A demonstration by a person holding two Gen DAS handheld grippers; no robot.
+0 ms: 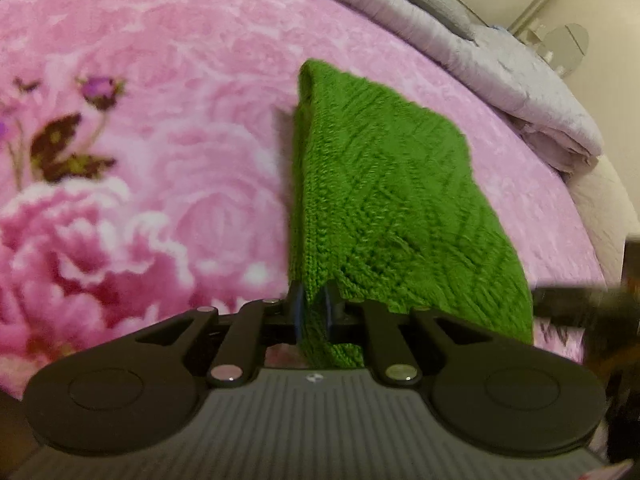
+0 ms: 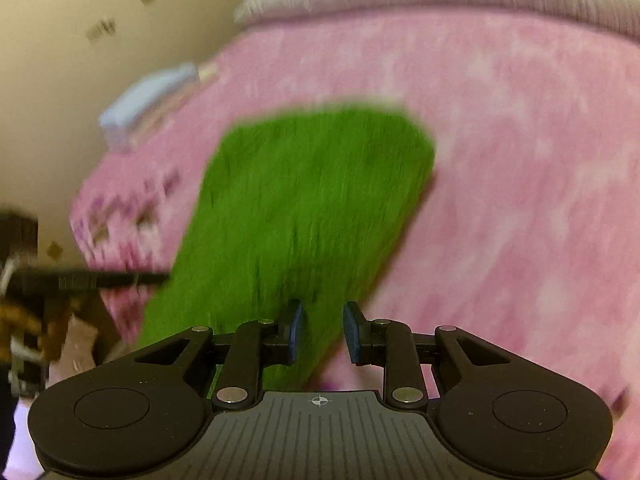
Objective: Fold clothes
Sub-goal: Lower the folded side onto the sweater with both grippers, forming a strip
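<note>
Green knit garment (image 1: 384, 200) folded on the pink floral blanket (image 1: 160, 140), my left gripper (image 1: 312, 312) pinching its near edge and lifting it, my right gripper (image 2: 322, 330) hovering over its corner, fingers narrowly apart, gripping nothing, grey quilt (image 1: 520, 80) beyond

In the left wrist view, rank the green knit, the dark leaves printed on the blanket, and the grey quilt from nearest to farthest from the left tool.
1. Green knit: clamped in the left tool, stretching ahead and right.
2. Dark leaves: printed on the pink blanket, ahead to the left.
3. Grey quilt: folded along the bed's far right edge.
</note>
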